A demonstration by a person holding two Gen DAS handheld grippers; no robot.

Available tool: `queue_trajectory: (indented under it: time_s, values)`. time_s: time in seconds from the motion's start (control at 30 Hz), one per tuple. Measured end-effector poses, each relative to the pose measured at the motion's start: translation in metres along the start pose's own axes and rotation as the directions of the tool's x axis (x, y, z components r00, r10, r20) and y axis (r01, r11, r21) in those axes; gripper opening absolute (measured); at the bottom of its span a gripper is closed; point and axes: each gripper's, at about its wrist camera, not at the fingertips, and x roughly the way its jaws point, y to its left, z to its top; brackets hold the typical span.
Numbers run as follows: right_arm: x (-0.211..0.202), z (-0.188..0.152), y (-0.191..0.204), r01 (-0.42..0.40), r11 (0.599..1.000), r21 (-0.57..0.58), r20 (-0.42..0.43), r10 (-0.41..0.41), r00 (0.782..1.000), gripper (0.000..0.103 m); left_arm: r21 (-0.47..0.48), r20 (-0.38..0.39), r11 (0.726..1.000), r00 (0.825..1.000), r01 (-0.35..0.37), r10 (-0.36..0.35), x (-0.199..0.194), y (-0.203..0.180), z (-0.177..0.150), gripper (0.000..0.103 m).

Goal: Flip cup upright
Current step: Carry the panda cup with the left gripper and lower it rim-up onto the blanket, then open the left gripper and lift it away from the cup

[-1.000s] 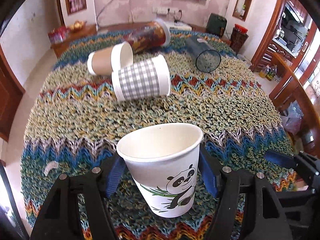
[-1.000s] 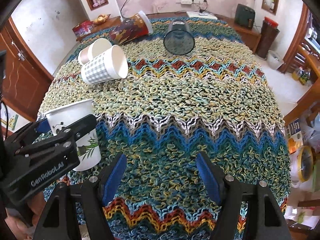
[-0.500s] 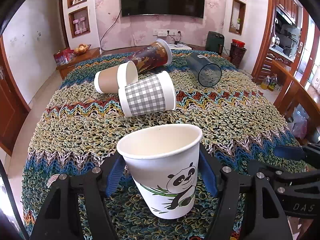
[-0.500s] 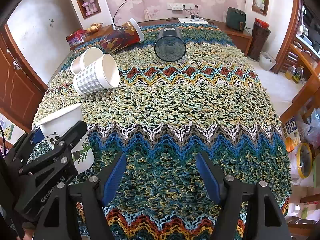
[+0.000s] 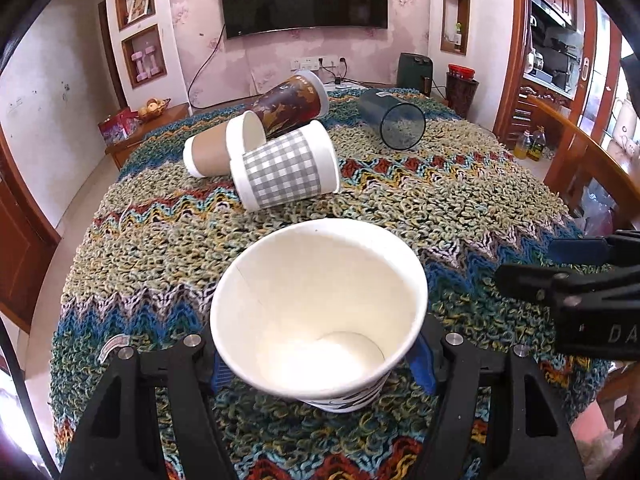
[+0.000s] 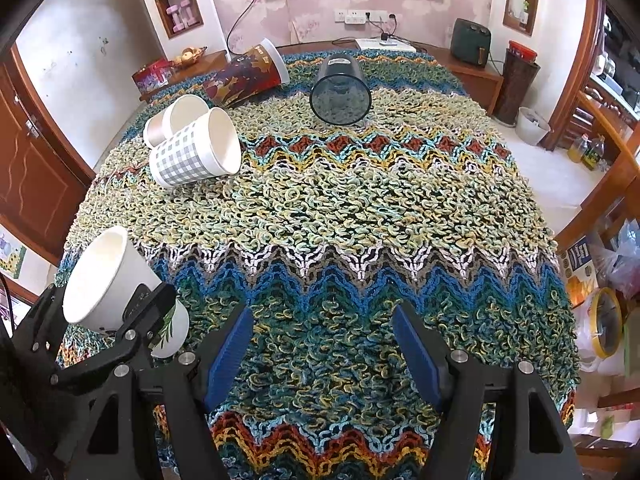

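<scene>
Your left gripper (image 5: pixel 320 364) is clamped on one white paper cup (image 5: pixel 320 308), its two blue pads pressed to the cup's lower sides; the cup sits near the front edge of the table, mouth up but tipped toward the left wrist camera, so you look straight down to its bottom. In the right wrist view that same cup (image 6: pixel 116 284) leans over at the left. Your right gripper (image 6: pixel 322 344) hangs over the crocheted tablecloth (image 6: pixel 340 208) with its jaws spread wide and nothing between them. Four more cups lie on their sides farther back: one checked cup (image 5: pixel 286 170), one brown-sleeved cup (image 5: pixel 222 146) touching it, one dark printed cup (image 5: pixel 292 106) behind them, and one dark translucent cup (image 5: pixel 394 124) apart to the right.
</scene>
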Motion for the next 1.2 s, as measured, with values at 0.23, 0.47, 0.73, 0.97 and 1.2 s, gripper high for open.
queue_trajectory:
  time_s: [0.23,0.47,0.73,0.97,1.2]
  values:
    - [-0.006,-0.003,0.003,-0.003,1.0,0.002,0.01,0.003,1.0,0.073,0.033,0.033,0.999,0.999,-0.008,0.007,-0.01,-0.004,-0.004,0.074]
    - [-0.014,-0.005,0.003,-0.002,1.0,0.004,0.027,0.002,1.0,0.073,0.082,0.03,0.997,1.0,-0.008,0.005,-0.013,-0.013,-0.009,0.093]
    - [-0.025,-0.006,0.005,-0.01,1.0,0.004,0.049,0.01,0.999,0.073,0.057,0.03,0.998,0.999,0.011,-0.013,-0.022,-0.005,-0.011,0.098]
    - [-0.042,-0.009,0.007,-0.034,0.999,0.005,0.079,0.034,0.996,0.073,0.089,0.062,0.996,0.998,0.003,-0.009,-0.047,0.0,-0.013,0.1]
    - [-0.067,-0.012,0.018,-0.045,0.999,-0.023,0.122,0.048,0.991,0.073,0.069,0.086,0.998,0.996,-0.004,-0.002,-0.077,0.016,-0.01,0.1]
